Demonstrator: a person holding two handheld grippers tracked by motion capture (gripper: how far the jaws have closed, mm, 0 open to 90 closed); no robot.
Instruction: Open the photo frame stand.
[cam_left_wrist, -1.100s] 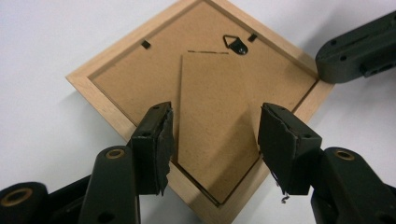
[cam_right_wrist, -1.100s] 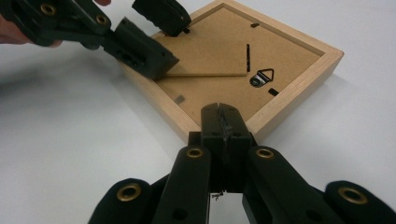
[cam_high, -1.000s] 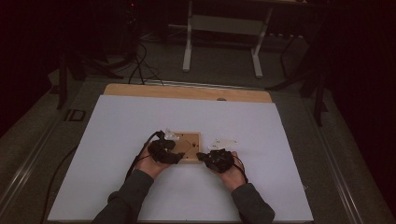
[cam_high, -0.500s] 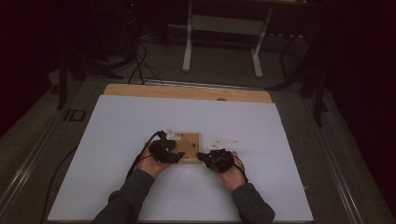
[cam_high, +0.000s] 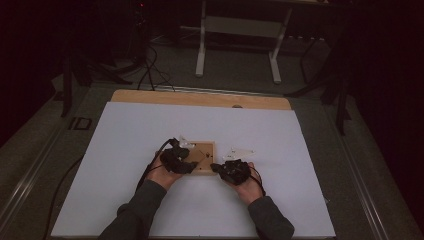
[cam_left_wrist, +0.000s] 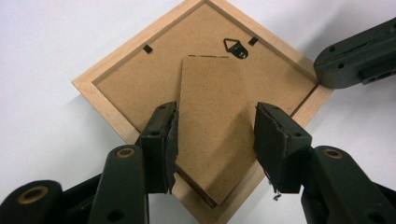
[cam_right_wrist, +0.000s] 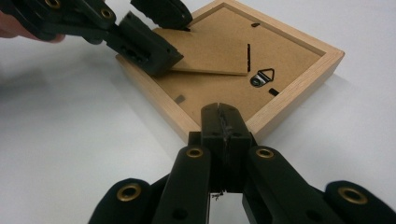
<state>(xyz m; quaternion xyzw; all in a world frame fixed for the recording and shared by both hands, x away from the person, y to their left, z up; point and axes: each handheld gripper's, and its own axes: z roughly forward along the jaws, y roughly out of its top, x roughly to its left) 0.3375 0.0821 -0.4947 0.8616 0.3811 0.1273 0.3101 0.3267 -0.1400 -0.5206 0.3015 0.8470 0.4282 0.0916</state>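
A wooden picture frame (cam_high: 206, 149) lies face down on the white table sheet, its brown back panel (cam_left_wrist: 140, 79) and metal hanger (cam_left_wrist: 236, 46) showing. A hardboard stand flap (cam_left_wrist: 210, 107) is hinged to the back. My left gripper (cam_left_wrist: 215, 135) straddles this flap, and its jaws have just been closing. Both pads now touch the flap's side edges, and the flap's free end is raised a little off the back (cam_right_wrist: 210, 51). My right gripper (cam_right_wrist: 223, 116) is shut with nothing between its jaws. Its tip rests on the frame's near rim (cam_right_wrist: 280, 107).
Small white plastic pieces lie on the sheet right of the frame (cam_high: 240, 151) and at its back left corner (cam_high: 186, 143). The wooden table edge (cam_high: 200, 98) runs along the back. Dark floor, cables and a stand lie beyond it.
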